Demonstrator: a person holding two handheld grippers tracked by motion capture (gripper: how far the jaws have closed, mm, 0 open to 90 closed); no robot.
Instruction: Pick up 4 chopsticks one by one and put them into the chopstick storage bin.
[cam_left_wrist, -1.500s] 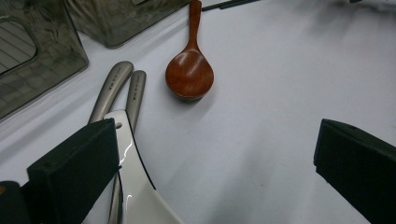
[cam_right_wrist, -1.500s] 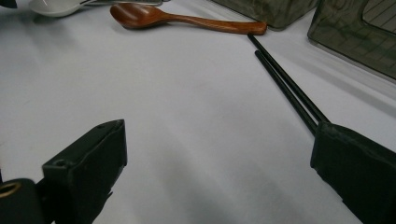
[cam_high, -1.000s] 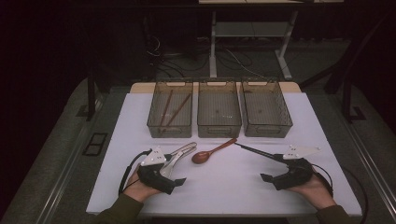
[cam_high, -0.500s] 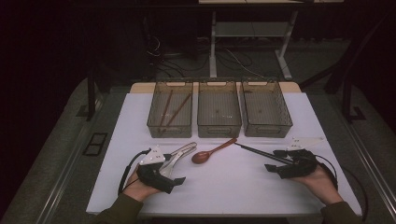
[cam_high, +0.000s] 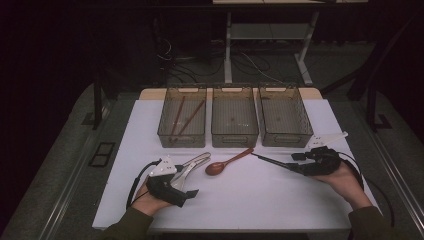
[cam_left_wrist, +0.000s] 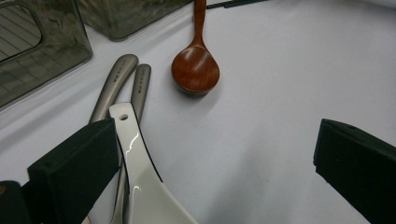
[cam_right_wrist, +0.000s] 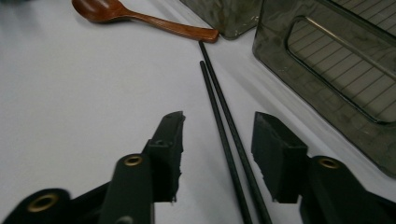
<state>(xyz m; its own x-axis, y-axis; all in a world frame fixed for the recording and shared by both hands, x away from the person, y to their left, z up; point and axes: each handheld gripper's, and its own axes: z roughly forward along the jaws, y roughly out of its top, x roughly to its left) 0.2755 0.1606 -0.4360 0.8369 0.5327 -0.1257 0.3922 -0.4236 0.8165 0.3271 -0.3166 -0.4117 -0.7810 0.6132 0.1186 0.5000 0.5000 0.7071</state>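
High view: we are counting three clear bins in a row at twelve o'clock on the white table (cam_high: 280, 200). The left bin (cam_high: 182, 120) is holding two brown chopsticks (cam_high: 185, 117); the middle bin (cam_high: 234, 120) and the right bin (cam_high: 285, 117) are standing beside it. One wooden spoon (cam_high: 227, 162) is lying near the table's middle, its bowl pointing toward seven o'clock.

We are holding two grippers. The right gripper (cam_right_wrist: 217, 154), at four o'clock on the table, is straddling a pair of black chopsticks (cam_right_wrist: 224, 126); its jaws have just been closing, but a gap is showing on each side and the pads are not pressing on the sticks. The two sticks are lying side by side on the table, running toward the spoon's handle end at about ten o'clock from our right hand (cam_high: 345, 180).

The left gripper (cam_left_wrist: 215, 154), at seven o'clock, is resting with its jaws spread wide. Beside its left pad, one pair of metal tongs (cam_left_wrist: 123, 84) is lying with its two arms close together, pinching nothing, and one glossy white utensil handle (cam_left_wrist: 135, 158) is lying over them. Small stamped writing is running along each arm, too fine for us to read.
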